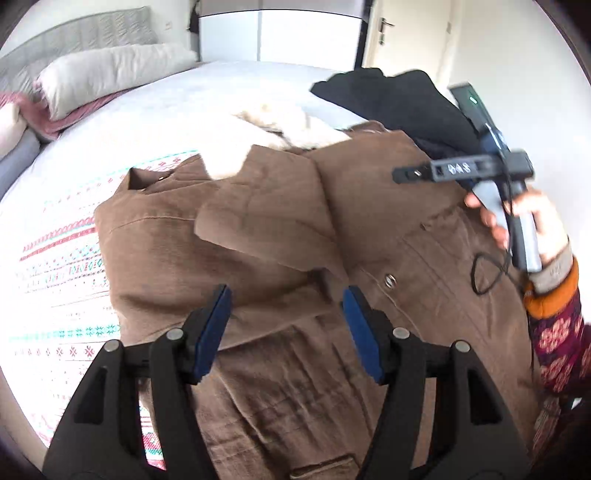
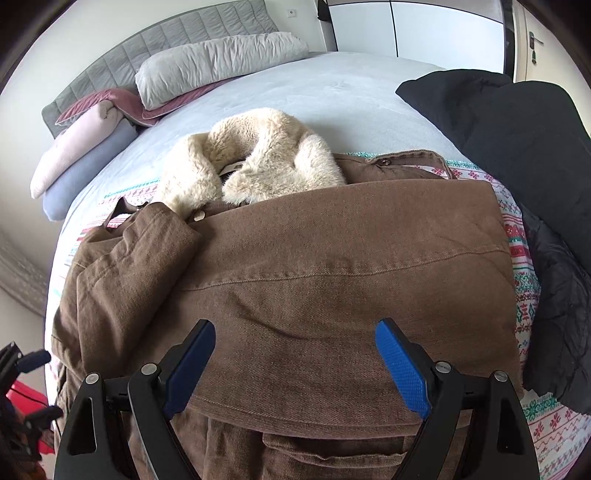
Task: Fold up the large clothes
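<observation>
Brown coat [image 2: 295, 280] lengthwise on bed [image 2: 332, 96], fur collar [image 2: 255, 158] toward headboard; left gripper [image 1: 286, 325] and right gripper [image 2: 295, 365] hover above, fingers apart.

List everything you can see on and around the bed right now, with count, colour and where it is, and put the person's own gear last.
coat: one, brown, spread across the near part of the bed, partly folded
fur collar: one, cream, at the coat's far end
patterned blanket: one, white with red and green bands, under the coat
black garment: one, heaped right of the coat
bed cover: one, pale grey-blue
pillows: several, white, pink and blue-grey, by the headboard
headboard: one, grey, quilted
door: one, white, far right
left gripper: open above the coat
right gripper: open above the coat
right hand: holds the gripper handle
</observation>
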Available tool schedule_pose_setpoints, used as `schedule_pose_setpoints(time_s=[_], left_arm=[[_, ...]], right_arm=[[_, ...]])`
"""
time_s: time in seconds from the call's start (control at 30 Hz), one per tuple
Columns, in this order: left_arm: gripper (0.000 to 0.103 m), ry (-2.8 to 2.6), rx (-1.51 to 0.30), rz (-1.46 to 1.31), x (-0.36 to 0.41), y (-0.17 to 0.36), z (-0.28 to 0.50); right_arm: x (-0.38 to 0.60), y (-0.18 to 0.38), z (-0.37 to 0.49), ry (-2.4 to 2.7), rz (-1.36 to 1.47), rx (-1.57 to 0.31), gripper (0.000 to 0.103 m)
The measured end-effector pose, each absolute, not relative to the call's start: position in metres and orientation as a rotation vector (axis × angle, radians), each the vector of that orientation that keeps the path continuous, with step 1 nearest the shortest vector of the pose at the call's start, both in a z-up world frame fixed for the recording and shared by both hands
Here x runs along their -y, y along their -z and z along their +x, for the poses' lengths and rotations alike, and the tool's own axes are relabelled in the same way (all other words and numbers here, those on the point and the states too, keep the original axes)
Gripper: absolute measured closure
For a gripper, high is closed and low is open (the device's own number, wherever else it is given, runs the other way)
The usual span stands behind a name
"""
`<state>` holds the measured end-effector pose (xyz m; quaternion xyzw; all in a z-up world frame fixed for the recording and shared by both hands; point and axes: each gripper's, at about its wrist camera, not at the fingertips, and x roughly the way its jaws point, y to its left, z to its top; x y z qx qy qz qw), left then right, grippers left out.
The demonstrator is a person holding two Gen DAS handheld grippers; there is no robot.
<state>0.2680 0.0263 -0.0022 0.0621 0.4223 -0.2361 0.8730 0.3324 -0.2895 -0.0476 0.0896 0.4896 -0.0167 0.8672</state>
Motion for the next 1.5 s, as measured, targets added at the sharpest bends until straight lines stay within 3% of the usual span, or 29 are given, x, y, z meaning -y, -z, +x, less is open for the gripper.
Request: schedule_pose_setpoints(time_s=[0.03, 0.1, 0.27, 0.53, 0.73, 0.87, 0.9, 0.93, 0.97, 1.0, 1.2, 1.27, 1.33, 1.37, 1.47, 1.5], left_arm=[[0.046, 0.455, -0.902, 0.103, -0.028, 0.007, 0.279], [0.074, 0.404, -0.953, 0.092, -0.024, 0.018, 0.298], [0.087, 0.398, -1.011, 0.06, 0.006, 0.045, 0.332], [0.087, 0.825, -0.883, 0.187, 0.076, 0.027, 0.274], [0.085, 0.635, -0.865, 0.109, 0.013, 0.016, 0.281], [0.085, 0.387, -0.836, -0.008, -0.051, 0.008, 0.311], [0.085, 0.346, -0.821, -0.046, -0.066, 0.005, 0.315], [0.085, 0.313, -0.808, -0.094, -0.084, 0.005, 0.317], [0.085, 0.292, -0.797, -0.144, -0.097, 0.004, 0.32], [0.085, 0.28, -0.782, -0.192, -0.109, 0.004, 0.325], [0.085, 0.3, -0.774, -0.218, -0.112, 0.015, 0.332], [0.085, 0.303, -0.814, -0.164, -0.101, 0.027, 0.338], [0.085, 0.259, -0.871, -0.11, -0.093, 0.041, 0.345], [0.085, 0.25, -0.882, -0.103, -0.09, 0.044, 0.348], [0.085, 0.278, -0.829, -0.121, -0.086, 0.036, 0.354], [0.085, 0.284, -0.817, -0.123, -0.084, 0.032, 0.357]], right_arm=[[0.289, 0.047, 0.332, 0.034, 0.188, -1.024, 0.013], [0.29, 0.047, 0.332, 0.035, 0.189, -1.022, 0.013], [0.296, 0.046, 0.331, 0.054, 0.208, -1.014, 0.013], [0.32, 0.038, 0.327, 0.062, 0.309, -0.971, 0.013], [0.34, 0.051, 0.329, -0.081, 0.577, -0.947, 0.013], [0.318, 0.075, 0.345, -0.183, 0.586, -1.016, 0.018], [0.307, 0.081, 0.349, -0.229, 0.581, -1.038, 0.03], [0.297, 0.087, 0.353, -0.279, 0.587, -1.046, 0.05], [0.289, 0.088, 0.355, -0.307, 0.584, -1.029, 0.063], [0.284, 0.085, 0.355, -0.339, 0.598, -0.986, 0.091], [0.281, 0.022, 0.323, -0.256, 0.408, -0.63, 0.091], [0.28, 0.032, 0.33, -0.146, 0.335, -0.681, 0.088], [0.277, 0.05, 0.344, -0.046, 0.276, -0.805, 0.075], [0.276, 0.054, 0.347, 0.003, 0.248, -0.839, 0.074], [0.276, 0.036, 0.334, 0.027, 0.197, -0.739, 0.073], [0.277, 0.028, 0.328, 0.011, 0.194, -0.697, 0.066]])
